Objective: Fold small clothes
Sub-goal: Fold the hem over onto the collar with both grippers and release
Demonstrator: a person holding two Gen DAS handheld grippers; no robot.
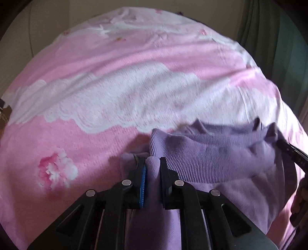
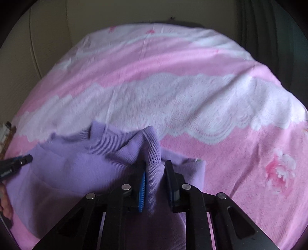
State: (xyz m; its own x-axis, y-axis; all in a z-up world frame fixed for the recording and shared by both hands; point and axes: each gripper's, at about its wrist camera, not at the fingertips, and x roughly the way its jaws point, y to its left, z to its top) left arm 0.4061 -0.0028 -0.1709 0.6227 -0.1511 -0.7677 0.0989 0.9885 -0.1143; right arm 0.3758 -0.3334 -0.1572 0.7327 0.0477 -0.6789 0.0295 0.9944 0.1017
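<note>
A small lilac ribbed knit garment [image 1: 215, 153] is stretched between my two grippers above a pink and white bed cover. My left gripper [image 1: 153, 163] is shut on the garment's left end, cloth bunched between its jaws. My right gripper [image 2: 156, 167] is shut on the garment's right end [image 2: 152, 150]. The garment's body [image 2: 77, 169] sags between them, its ribbed band on top. The right gripper's tip shows at the right edge of the left wrist view [image 1: 288, 150], and the left gripper's tip at the left edge of the right wrist view [image 2: 17, 163].
The bed cover [image 1: 119, 100] is pink with a white lace pattern and flower prints [image 1: 55, 169]. A beige wall [image 2: 134, 13] lies behind, a green curtain [image 1: 269, 34] at the right. Some object sits at the bed's left edge [image 2: 7, 134].
</note>
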